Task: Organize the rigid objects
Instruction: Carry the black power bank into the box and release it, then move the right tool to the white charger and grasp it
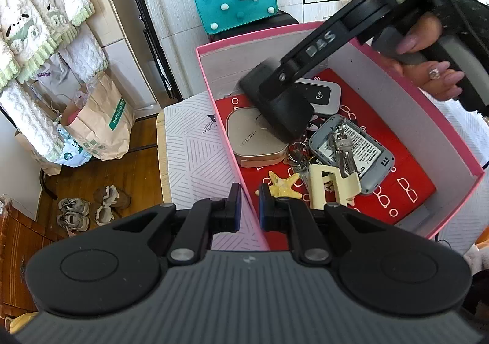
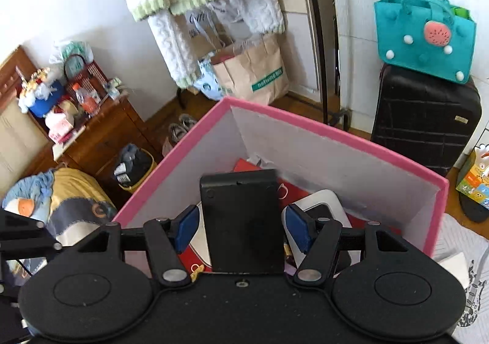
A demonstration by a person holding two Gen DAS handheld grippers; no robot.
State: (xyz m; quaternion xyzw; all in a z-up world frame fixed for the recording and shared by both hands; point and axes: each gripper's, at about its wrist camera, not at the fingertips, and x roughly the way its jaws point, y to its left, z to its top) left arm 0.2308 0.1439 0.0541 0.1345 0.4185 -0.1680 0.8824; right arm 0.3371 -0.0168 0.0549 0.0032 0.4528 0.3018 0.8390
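A pink box (image 1: 227, 145) with white inner walls stands on a patterned cloth and holds rigid items on a red sheet: a gold square case (image 1: 255, 142), a grey device (image 1: 354, 151) with keys (image 1: 339, 142) on it, a cream bracket (image 1: 328, 185), a yellow starfish (image 1: 282, 183) and a black-and-white device (image 1: 321, 94). My left gripper (image 1: 249, 208) is shut on the box's near-left wall. My right gripper (image 2: 240, 224) is open over the box (image 2: 336, 133); a black rectangular block (image 2: 243, 218) lies between its fingers, untouched by the blue pads (image 2: 186, 226). The block also shows in the left wrist view (image 1: 281, 105).
A teal felt bag (image 2: 424, 35) sits on a black suitcase (image 2: 424, 120) behind the box. Paper bags (image 1: 97, 123) and shoes (image 1: 88, 209) are on the wooden floor at left. A cluttered wooden cabinet (image 2: 91, 136) and a bed corner (image 2: 61, 200) lie to the left.
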